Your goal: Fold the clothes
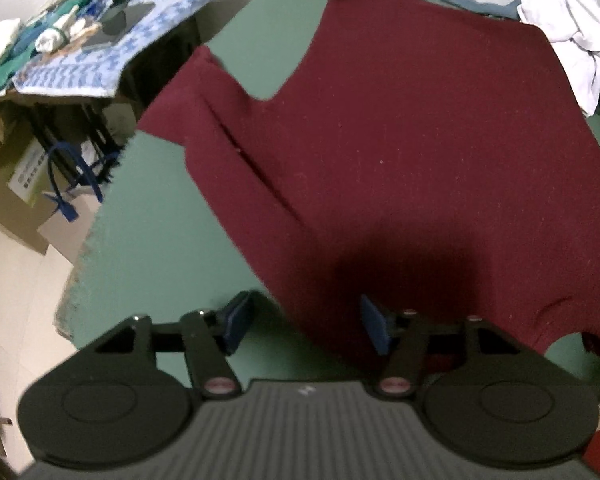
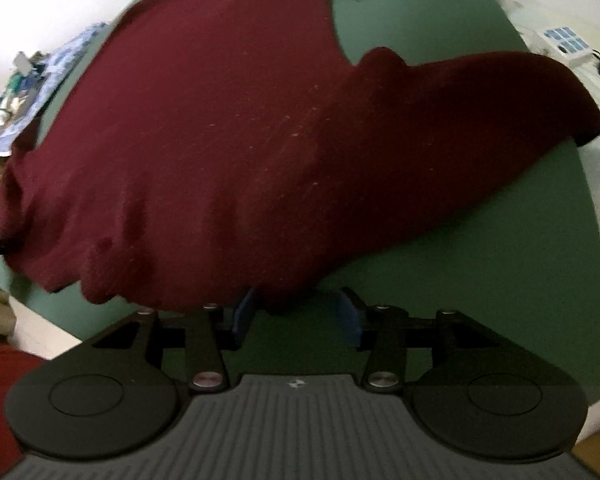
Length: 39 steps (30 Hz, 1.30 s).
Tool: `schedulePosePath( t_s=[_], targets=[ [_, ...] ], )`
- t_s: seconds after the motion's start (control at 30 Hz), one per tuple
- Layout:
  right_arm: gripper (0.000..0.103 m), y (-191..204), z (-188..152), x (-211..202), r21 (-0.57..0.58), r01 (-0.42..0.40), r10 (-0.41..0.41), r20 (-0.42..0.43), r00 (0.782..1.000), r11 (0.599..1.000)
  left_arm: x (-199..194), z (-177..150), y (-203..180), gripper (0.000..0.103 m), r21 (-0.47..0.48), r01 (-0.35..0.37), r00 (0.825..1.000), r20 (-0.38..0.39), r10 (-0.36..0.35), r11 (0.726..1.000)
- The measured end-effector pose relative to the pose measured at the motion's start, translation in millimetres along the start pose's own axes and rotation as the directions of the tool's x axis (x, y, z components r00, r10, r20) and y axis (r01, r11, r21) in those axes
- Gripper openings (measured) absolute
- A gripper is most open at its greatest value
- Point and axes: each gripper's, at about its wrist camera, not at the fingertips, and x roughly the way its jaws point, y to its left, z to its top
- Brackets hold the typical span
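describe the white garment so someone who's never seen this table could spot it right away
Start from the green table, most of it covered by a spread-out maroon sweater. Follow the sweater to its far right corner in the left wrist view: the white garment lies crumpled there in a heap. It is the only white, bunched-up piece; the sweater is dark and laid flat.

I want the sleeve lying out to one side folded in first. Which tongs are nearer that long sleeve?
Right. The right tongs sit open at the sweater's near edge, with the long sleeve stretching just ahead. The left tongs, also open, sit at the opposite near edge.
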Motion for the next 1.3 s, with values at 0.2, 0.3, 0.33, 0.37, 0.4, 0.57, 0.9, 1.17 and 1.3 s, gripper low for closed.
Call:
schedulePosePath(
  t_s=[0.2,0.3,0.33,0.37,0.4,0.57,0.9,1.17,1.3],
  targets=[
    [0.053,2.5,7.3,8.9,0.051,-0.066,0.060,0.102,0.993,0.997,6.7,11.5,-15.5,0.045,0.004,-0.016,0.999,0.030,0.016,1.000],
    [0.022,11.0,5.0,10.1,0.057,-0.074,0.065,0.155,0.986,0.996,-1.3,11.6,-13.6,0.015,0.005,0.002,0.998,0.056,-0.003,1.000],
    [0.010,13.1,5.8,11.4,0.052,-0.062,0.053,0.158,0.986,0.997,-4.0,11.6,-13.0,0.011,0.006,0.008,0.998,0.065,-0.009,1.000],
    [0.009,13.2,5.9,10.4,0.056,-0.063,0.053,0.163,0.985,0.996,-6.6,11.6,-12.4,0.010,0.006,0.015,0.997,0.074,-0.015,1.000],
    [0.009,13.3,6.1,9.3,0.059,-0.065,0.054,0.168,0.984,0.996,-9.3,11.7,-11.8,0.009,0.007,0.021,0.996,0.083,-0.021,1.000],
    [0.007,8.9,-6.6,-9.8,0.023,-0.039,0.035,0.169,0.985,0.999,-28.3,10.7,-10.2,0.009,0.036,0.006,0.992,0.127,-0.011,0.999],
    [0.011,12.1,-16.0,-19.7,-0.085,-0.032,0.037,0.055,0.998,0.996,-26.3,1.8,-4.7,0.010,0.109,0.000,0.998,0.067,-0.007,0.994],
    [0.030,22.7,-2.3,-19.2,-0.138,0.042,-0.023,0.136,0.990,0.990,-38.7,1.1,27.3,0.027,0.152,-0.081,0.994,0.080,0.069,0.985],
    [0.030,32.8,9.0,-12.0,-0.162,0.095,-0.056,0.227,0.972,0.982,-55.9,19.8,45.9,0.017,0.138,-0.097,0.982,0.174,0.072,0.986]
  ],
)
